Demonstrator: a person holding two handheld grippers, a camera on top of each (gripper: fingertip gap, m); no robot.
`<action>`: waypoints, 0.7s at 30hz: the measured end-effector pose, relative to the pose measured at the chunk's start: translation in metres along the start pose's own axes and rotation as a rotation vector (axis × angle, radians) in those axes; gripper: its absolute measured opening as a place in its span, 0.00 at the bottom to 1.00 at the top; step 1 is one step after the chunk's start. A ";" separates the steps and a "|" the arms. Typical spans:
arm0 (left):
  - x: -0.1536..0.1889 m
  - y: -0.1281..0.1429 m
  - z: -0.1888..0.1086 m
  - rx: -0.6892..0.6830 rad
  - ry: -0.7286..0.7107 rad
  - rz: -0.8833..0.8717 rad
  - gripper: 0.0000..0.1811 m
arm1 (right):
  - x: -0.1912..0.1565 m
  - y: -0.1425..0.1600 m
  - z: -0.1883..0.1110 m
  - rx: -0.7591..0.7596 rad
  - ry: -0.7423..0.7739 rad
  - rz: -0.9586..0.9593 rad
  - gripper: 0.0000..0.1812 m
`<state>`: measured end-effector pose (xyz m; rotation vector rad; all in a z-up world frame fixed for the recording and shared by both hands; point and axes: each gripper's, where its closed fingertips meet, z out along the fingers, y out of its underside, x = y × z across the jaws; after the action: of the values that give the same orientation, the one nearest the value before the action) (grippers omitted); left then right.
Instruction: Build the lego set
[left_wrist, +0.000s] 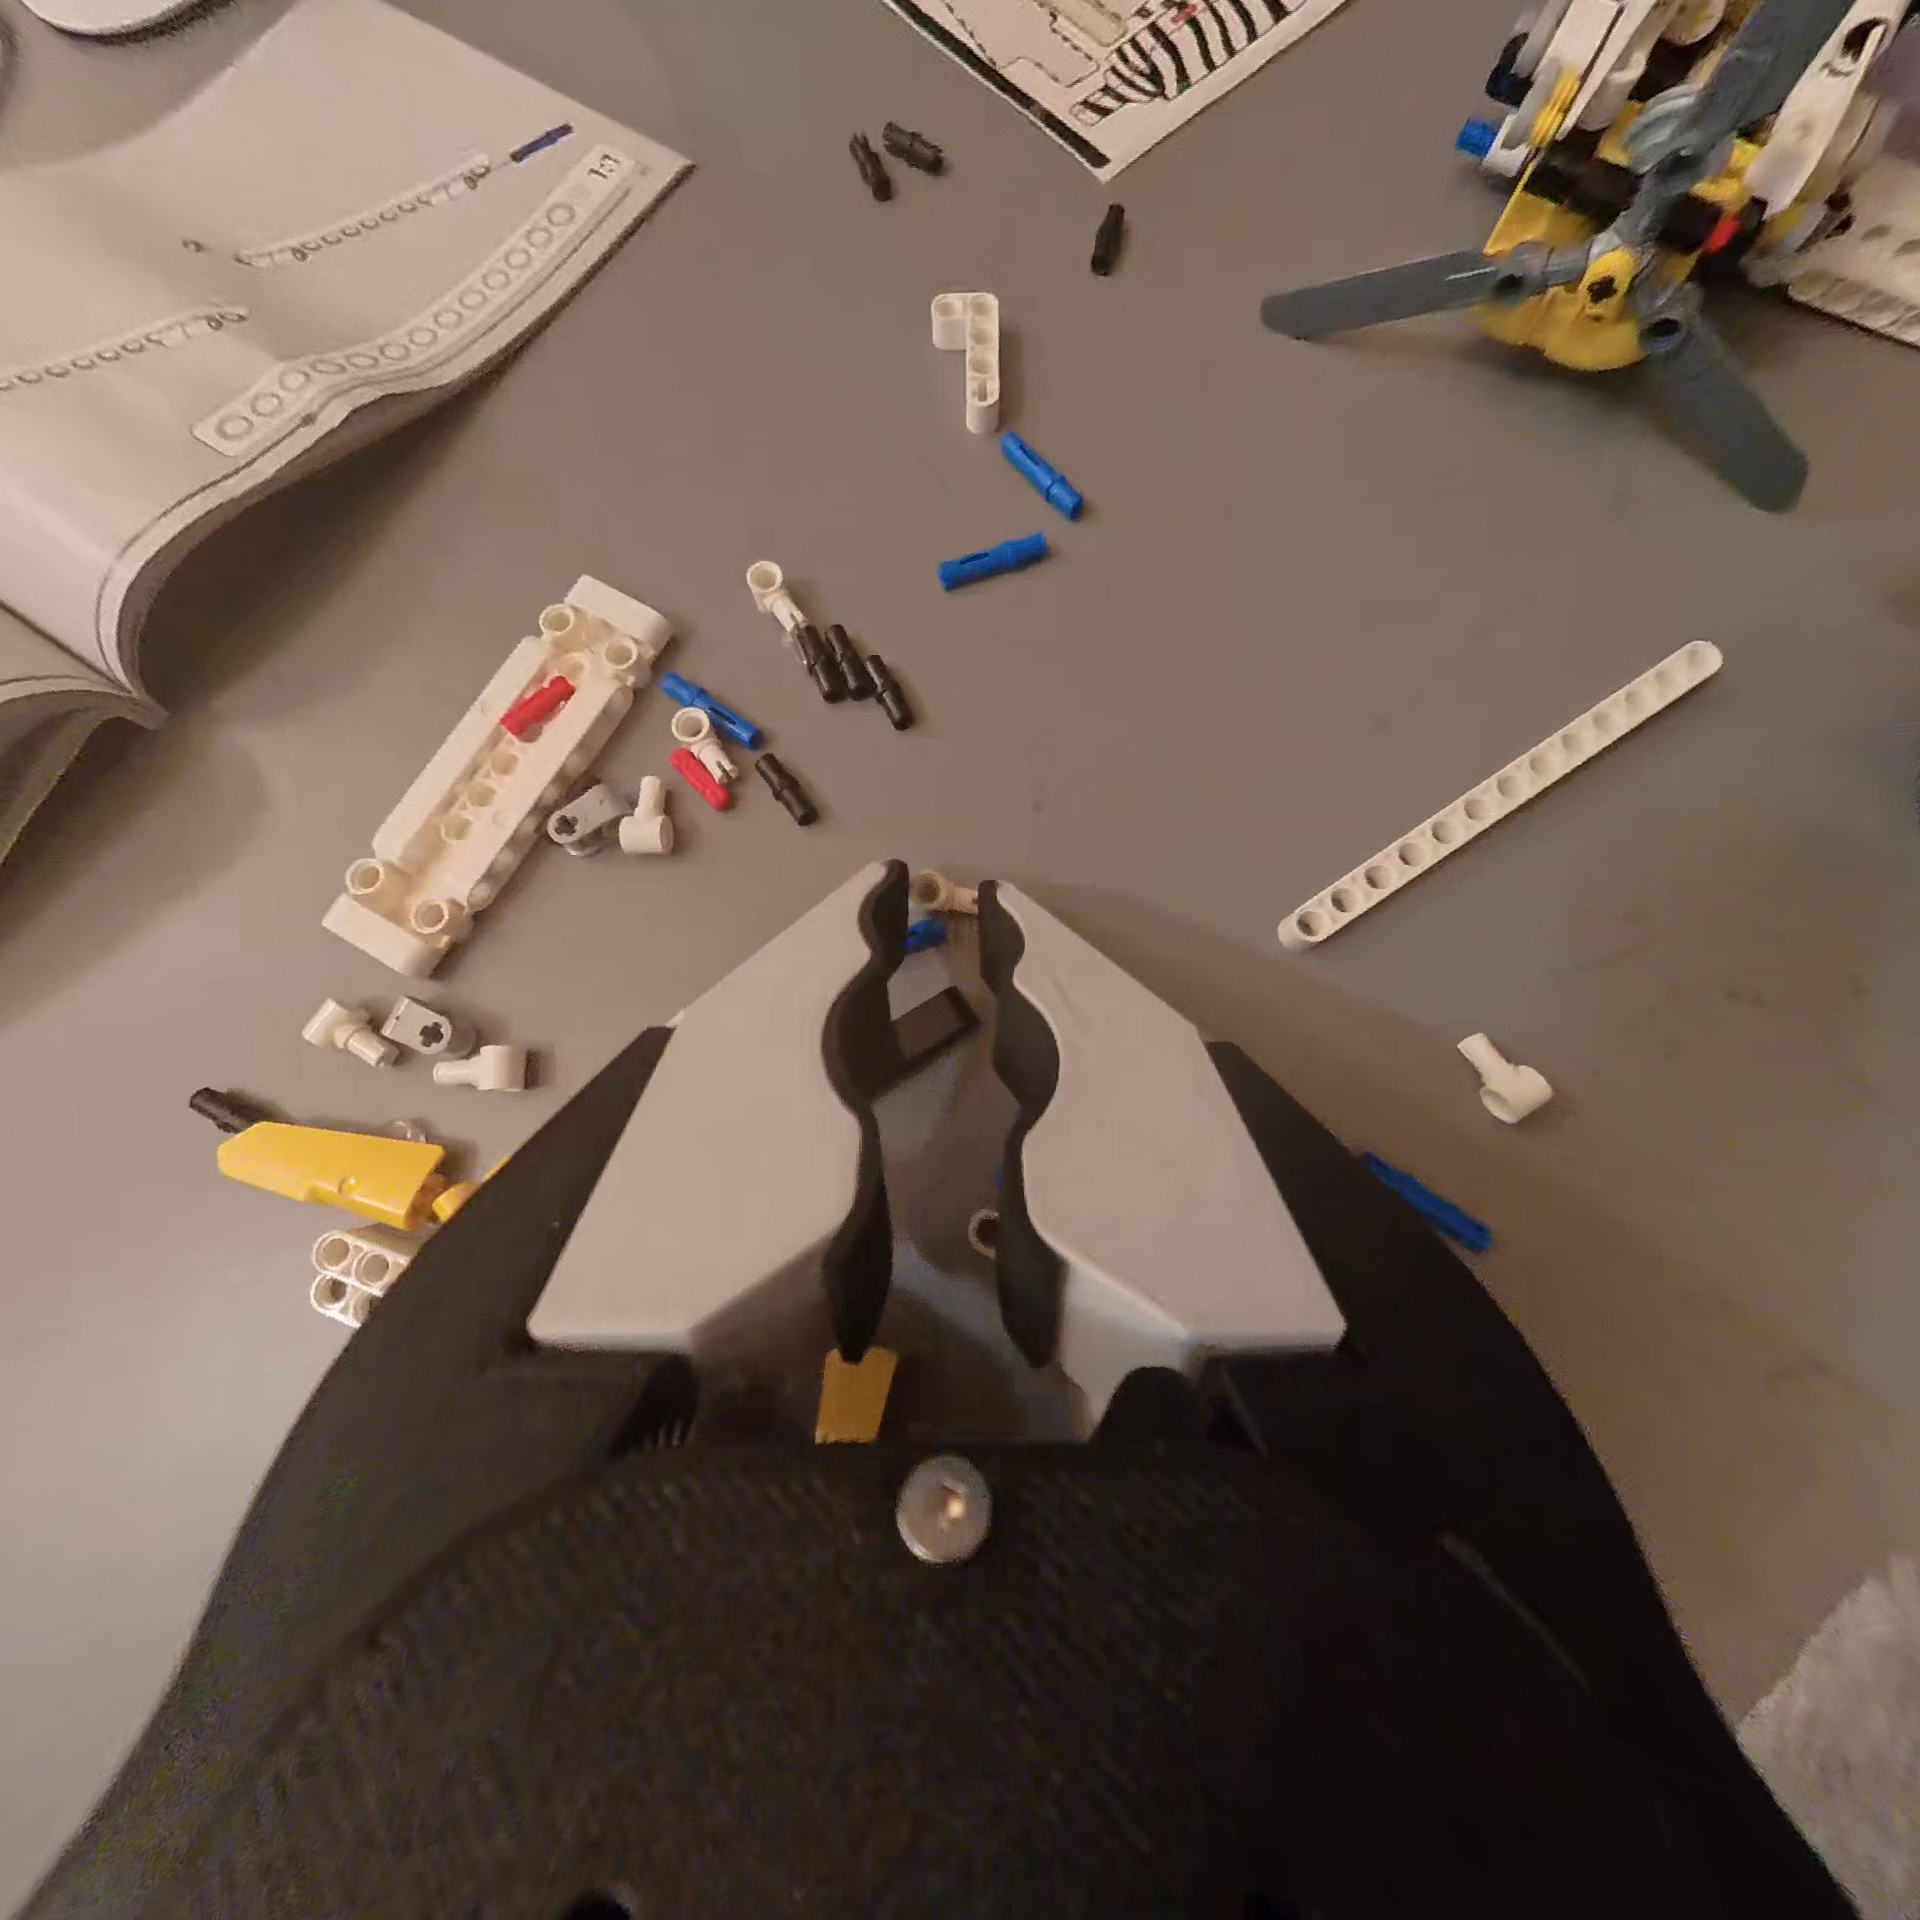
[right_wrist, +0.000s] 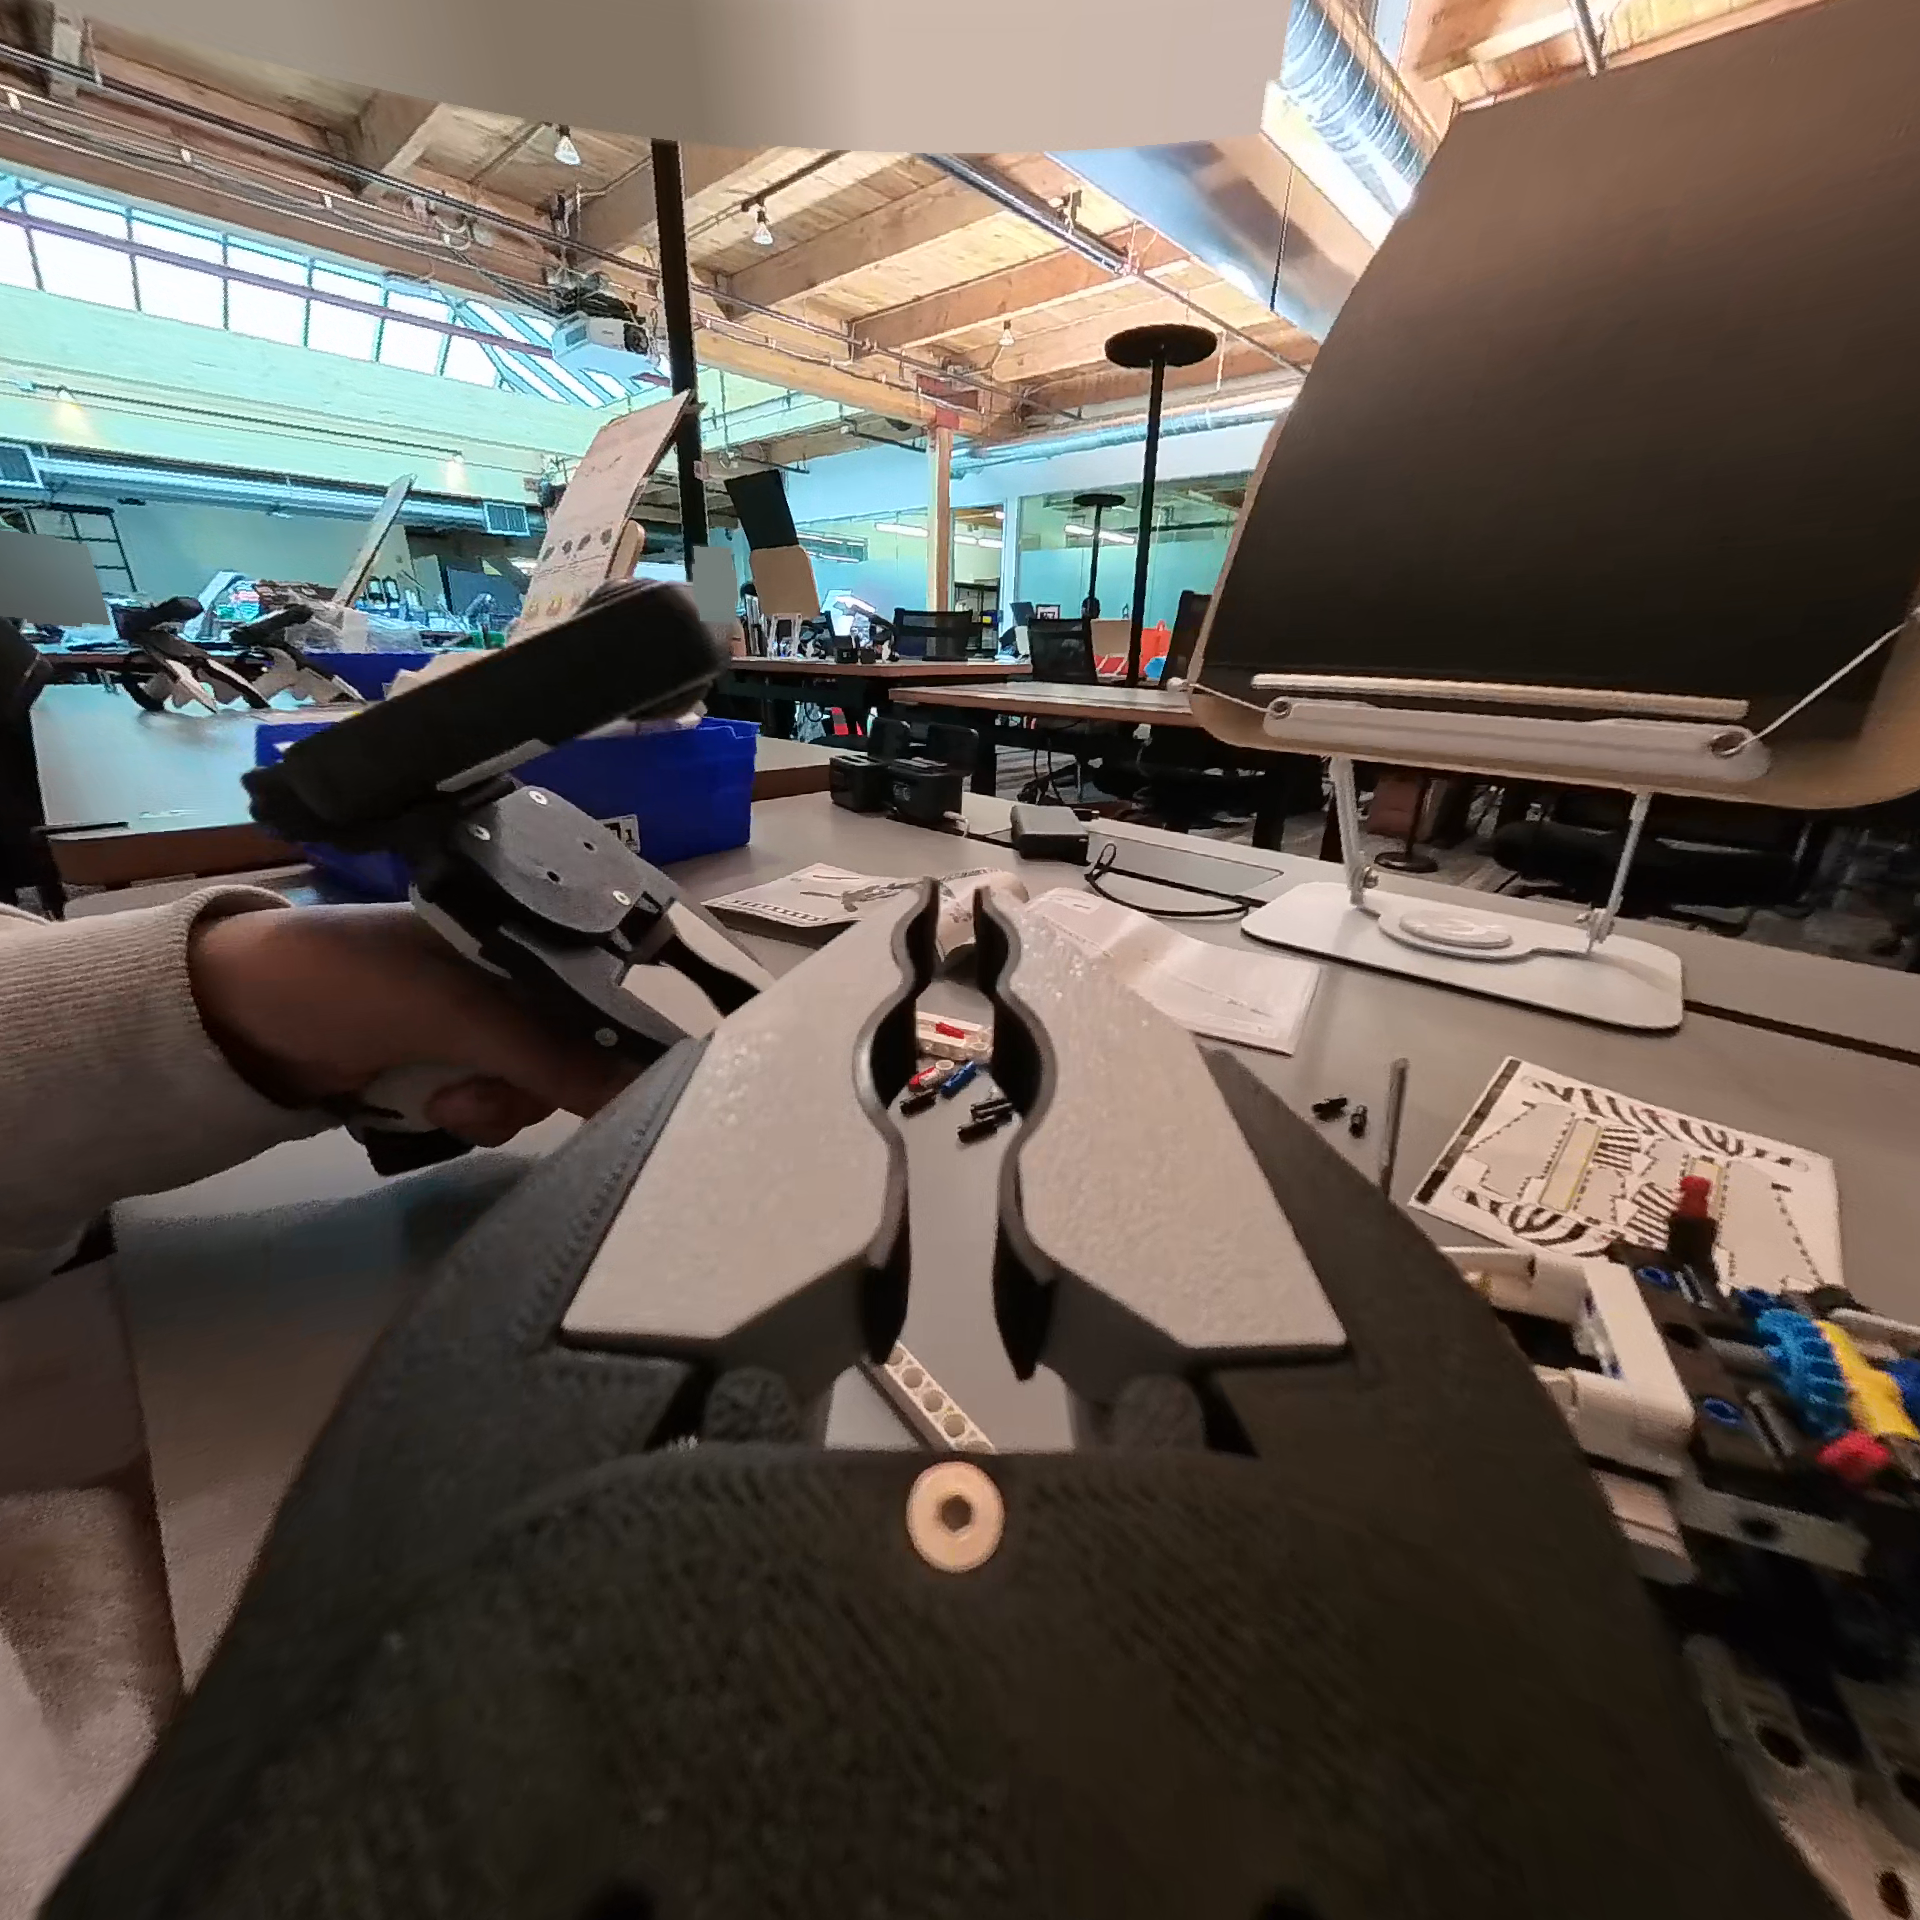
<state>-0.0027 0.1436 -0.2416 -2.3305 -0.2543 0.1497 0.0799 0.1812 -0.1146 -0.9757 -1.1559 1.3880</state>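
Note:
My left gripper (left_wrist: 943, 894) points down at the grey table (left_wrist: 1195, 644), its jaws narrowly apart around a small white connector (left_wrist: 933, 889), apparently gripping it; a blue pin (left_wrist: 921, 935) lies just below. Loose parts lie ahead: a white panel (left_wrist: 499, 779), black pins (left_wrist: 852, 665), blue pins (left_wrist: 1039, 473), an L-beam (left_wrist: 971, 353) and a long white beam (left_wrist: 1496, 795). The part-built yellow and white model (left_wrist: 1600, 239) stands at the far right. My right gripper (right_wrist: 956, 904) hovers empty with only a slit between its jaws. The model (right_wrist: 1714, 1382) sits at its right.
An open instruction booklet (left_wrist: 260, 291) lies at the far left, a striped sticker sheet (left_wrist: 1122, 62) at the back. A yellow panel (left_wrist: 322, 1158) and small connectors lie near left. A monitor stand (right_wrist: 1455, 935) and a blue bin (right_wrist: 665, 790) stand behind. My right fingertips sit around 15 cm from my left ones. About 15 cm separates my right fingertips from the model (right_wrist: 1714, 1382).

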 end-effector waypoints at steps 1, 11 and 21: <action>0.000 0.000 0.000 0.001 -0.002 0.004 0.06 | -0.001 0.000 0.000 0.000 -0.001 -0.006 0.02; 0.023 -0.023 -0.027 0.194 0.171 -0.004 0.02 | -0.007 0.002 0.001 -0.010 -0.003 -0.060 0.02; 0.070 -0.046 -0.066 0.416 0.464 0.109 0.00 | -0.003 0.006 -0.004 -0.290 -0.102 0.319 0.19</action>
<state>0.0718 0.1450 -0.1646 -1.8975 0.1271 -0.2620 0.0829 0.1792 -0.1210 -1.3546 -1.3468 1.5621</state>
